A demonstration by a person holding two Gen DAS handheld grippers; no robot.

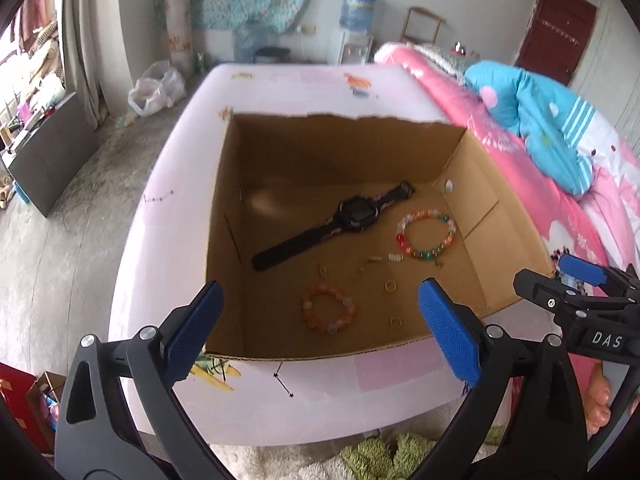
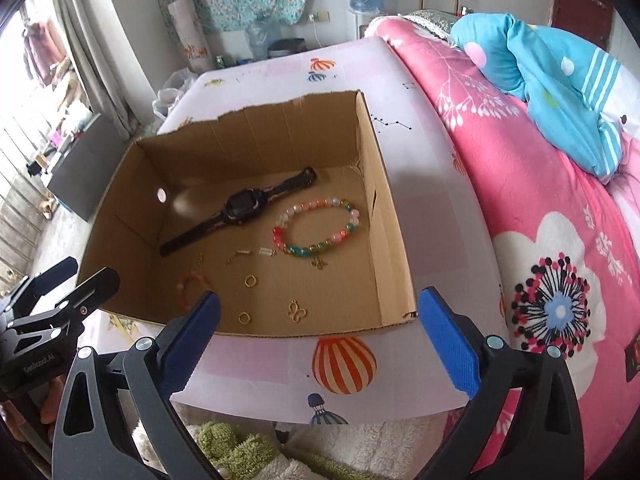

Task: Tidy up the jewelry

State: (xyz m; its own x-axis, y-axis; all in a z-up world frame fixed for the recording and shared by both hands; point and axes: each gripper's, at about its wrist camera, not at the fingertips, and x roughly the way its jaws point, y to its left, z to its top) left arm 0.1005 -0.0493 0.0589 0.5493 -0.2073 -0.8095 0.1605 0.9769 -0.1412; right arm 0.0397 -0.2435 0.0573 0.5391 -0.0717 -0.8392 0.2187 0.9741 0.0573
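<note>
Presently both tongs stand released with nothing between their blue pads: the left gripper (image 1: 320, 334) and the right gripper (image 2: 320, 342) hover over the near edge of the cardboard box (image 1: 224, 216) on the bed (image 1: 320, 400). Inside the box, from left to right, lie a black watch (image 1: 354, 216), an orange bead bracelet (image 1: 329, 309), small gold rings (image 1: 390, 286) and a multicoloured bead bracelet (image 1: 427, 234).

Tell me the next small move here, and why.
Probably pull both tools back and stop. Left tool and right tool are open and empty, and the watch, both bracelets and the rings already lie inside the box.
</note>
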